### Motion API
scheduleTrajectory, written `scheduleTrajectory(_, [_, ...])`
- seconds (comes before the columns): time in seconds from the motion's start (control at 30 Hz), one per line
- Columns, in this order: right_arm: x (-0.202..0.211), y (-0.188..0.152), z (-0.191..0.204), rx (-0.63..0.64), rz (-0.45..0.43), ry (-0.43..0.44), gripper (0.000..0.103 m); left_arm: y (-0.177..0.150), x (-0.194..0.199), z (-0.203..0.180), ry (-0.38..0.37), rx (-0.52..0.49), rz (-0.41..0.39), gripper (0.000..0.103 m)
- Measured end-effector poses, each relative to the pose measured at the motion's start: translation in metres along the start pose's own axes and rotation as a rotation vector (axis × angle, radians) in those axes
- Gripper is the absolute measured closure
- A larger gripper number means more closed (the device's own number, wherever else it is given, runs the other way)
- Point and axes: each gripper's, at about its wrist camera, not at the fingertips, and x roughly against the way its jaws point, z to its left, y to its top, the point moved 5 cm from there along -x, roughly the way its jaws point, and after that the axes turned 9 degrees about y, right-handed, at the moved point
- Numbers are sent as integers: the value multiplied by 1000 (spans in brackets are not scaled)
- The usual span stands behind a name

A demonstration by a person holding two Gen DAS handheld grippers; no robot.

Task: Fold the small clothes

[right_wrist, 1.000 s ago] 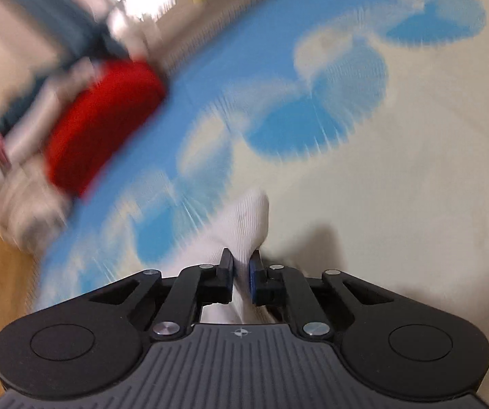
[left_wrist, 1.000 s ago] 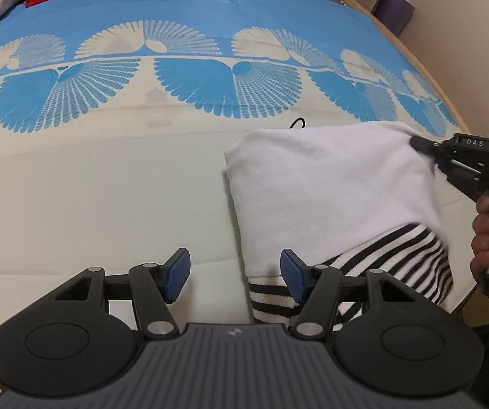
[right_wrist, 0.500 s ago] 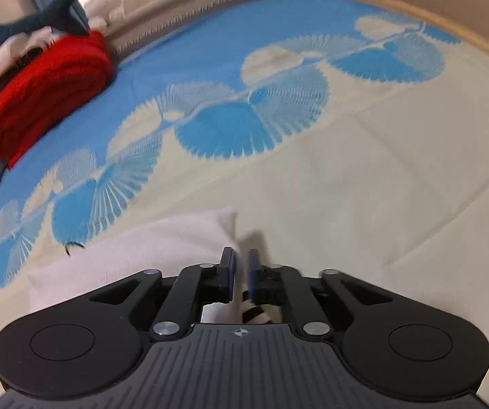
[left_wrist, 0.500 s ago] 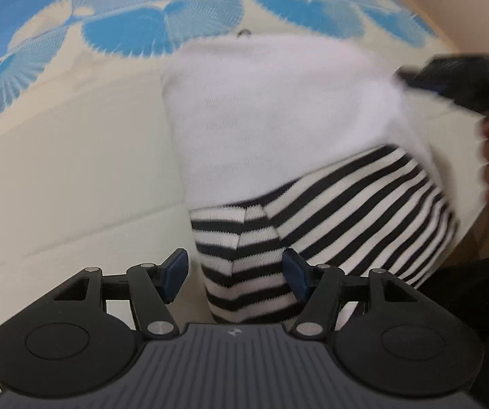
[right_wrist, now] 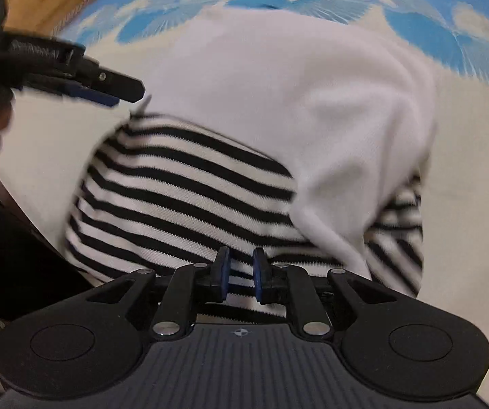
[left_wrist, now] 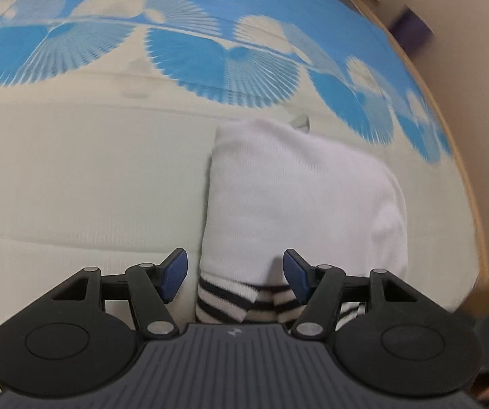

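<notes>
A small folded garment lies on the bed, white [left_wrist: 299, 191] on top with a black-and-white striped part [left_wrist: 224, 301] at its near end; in the right wrist view the white part [right_wrist: 278, 78] lies over the stripes [right_wrist: 183, 187]. My left gripper [left_wrist: 234, 272] is open, its pads either side of the garment's near left corner; it also shows in the right wrist view [right_wrist: 105, 90]. My right gripper [right_wrist: 240, 272] hovers over the striped part with its jaws a narrow gap apart, holding nothing.
The bed cover [left_wrist: 84, 177] is cream near me with a blue fan pattern [left_wrist: 224, 64] farther off. The bed's curved wooden edge [left_wrist: 472, 184] runs along the right, with a wall and a dark purple box [left_wrist: 411, 30] beyond.
My right gripper let go of the white fabric, opened slightly and swung round over the striped end. My left gripper stayed open and shifted at the garment's near corner.
</notes>
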Motion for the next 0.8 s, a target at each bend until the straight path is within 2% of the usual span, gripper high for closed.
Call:
scheduleTrajectory(0.1, [20, 4, -4, 8, -88, -11, 86, 9, -6, 7, -38, 80, 25, 26])
scheduleTrajectory(0.17, [35, 11, -18, -57, -183, -29, 70, 12, -12, 12, -63, 129, 45, 24])
scheduleTrajectory(0.23, [48, 16, -32, -142, -268, -69, 40, 14, -21, 17, -68, 182, 70, 24])
scheduleTrajectory(0.27, [52, 19, -41, -183, -301, -104, 35, 16, -27, 20, -71, 207, 81, 24])
scheduleTrajectory(0.33, [53, 22, -57, -255, -323, -140, 33, 17, -39, 27, -88, 254, 101, 21])
scheduleTrajectory(0.4, [47, 25, -69, -337, -317, -141, 33, 17, -52, 32, -101, 304, 131, 16])
scheduleTrajectory(0.53, [20, 23, -89, -469, -248, -135, 32, 22, -73, 32, -178, 337, 163, 15])
scheduleTrajectory(0.63, [9, 21, -93, -544, -234, -117, 29, 26, -87, 27, -235, 347, 183, 15])
scheduleTrajectory(0.67, [5, 25, -89, -552, -239, -112, 29, 27, -91, 27, -250, 352, 188, 15])
scheduleTrajectory(0.7, [5, 27, -89, -559, -247, -101, 35, 29, -94, 26, -270, 356, 193, 17])
scheduleTrajectory(0.73, [6, 29, -89, -570, -257, -76, 53, 30, -96, 25, -280, 353, 196, 19])
scheduleTrajectory(0.77, [5, 32, -89, -584, -268, -35, 65, 32, -97, 23, -284, 336, 196, 24])
scheduleTrajectory(0.8, [4, 34, -87, -591, -279, -17, 79, 36, -95, 20, -282, 301, 184, 39])
